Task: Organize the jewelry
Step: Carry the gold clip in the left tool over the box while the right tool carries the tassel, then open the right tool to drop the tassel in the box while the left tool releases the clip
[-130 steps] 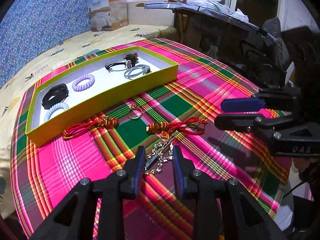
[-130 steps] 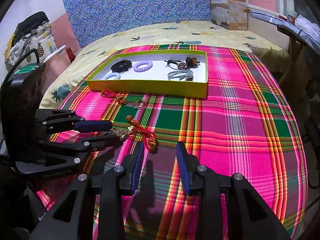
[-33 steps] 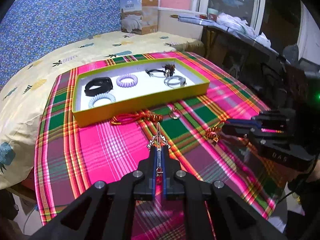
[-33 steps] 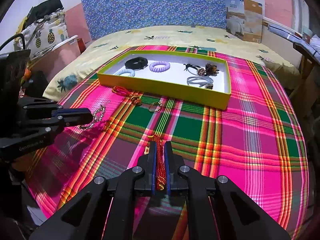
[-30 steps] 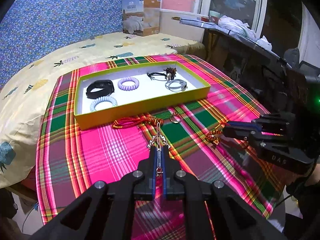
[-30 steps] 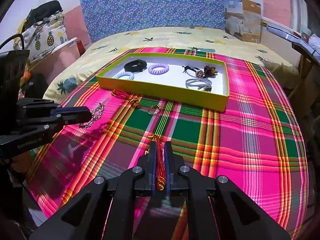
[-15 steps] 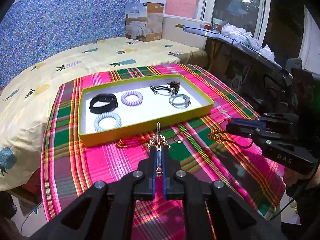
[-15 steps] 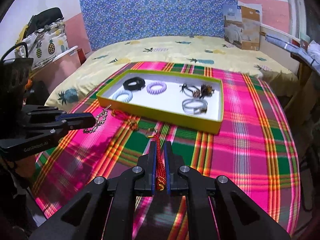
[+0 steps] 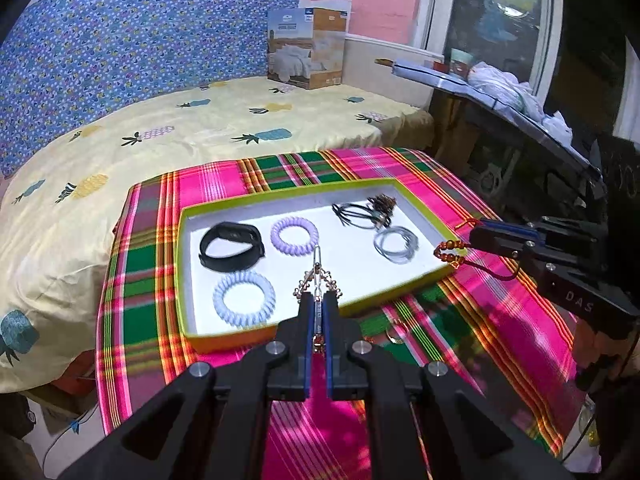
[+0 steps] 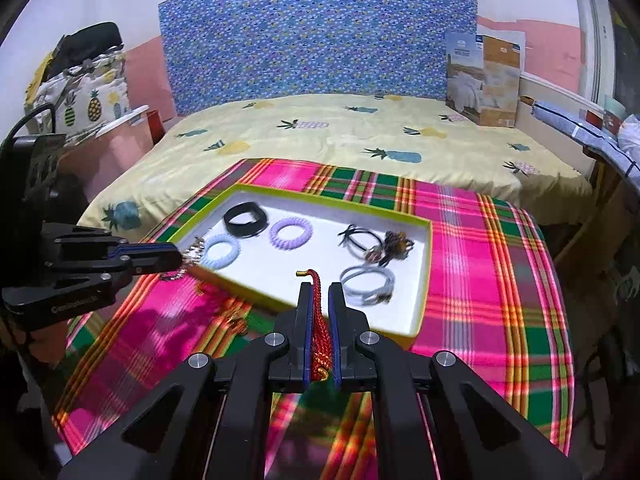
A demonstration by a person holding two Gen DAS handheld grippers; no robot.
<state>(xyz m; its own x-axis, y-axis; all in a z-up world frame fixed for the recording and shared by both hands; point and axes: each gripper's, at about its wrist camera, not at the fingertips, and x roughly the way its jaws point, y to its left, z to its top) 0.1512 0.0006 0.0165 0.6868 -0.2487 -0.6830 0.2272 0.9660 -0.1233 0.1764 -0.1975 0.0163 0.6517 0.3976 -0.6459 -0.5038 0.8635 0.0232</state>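
My left gripper [image 9: 318,300] is shut on a silver chain bracelet [image 9: 317,276], held above the near wall of the yellow-green tray [image 9: 280,330]. My right gripper [image 10: 319,294] is shut on a red cord bracelet [image 10: 320,320], held over the tray's [image 10: 424,280] near right part. Each gripper shows in the other view: the right one [image 9: 476,236] with the cord's beaded end [image 9: 448,252], the left one [image 10: 176,256] with the chain [image 10: 192,256]. Inside the tray lie a black band [image 9: 232,246], a purple coil tie [image 9: 294,236], a pale blue coil tie [image 9: 244,298], grey ties [image 9: 396,244] and black ties [image 9: 360,212].
The tray sits on a pink and green plaid cloth [image 10: 492,264] over a bed with a pineapple-print sheet [image 10: 360,136]. A small ring [image 9: 394,334] and another red cord [image 10: 224,304] lie on the cloth before the tray. A dark table edge [image 9: 500,108] stands at the right.
Both grippers have risen and moved forward toward the tray, each still carrying its bracelet. The tray now lies directly under the fingertips.
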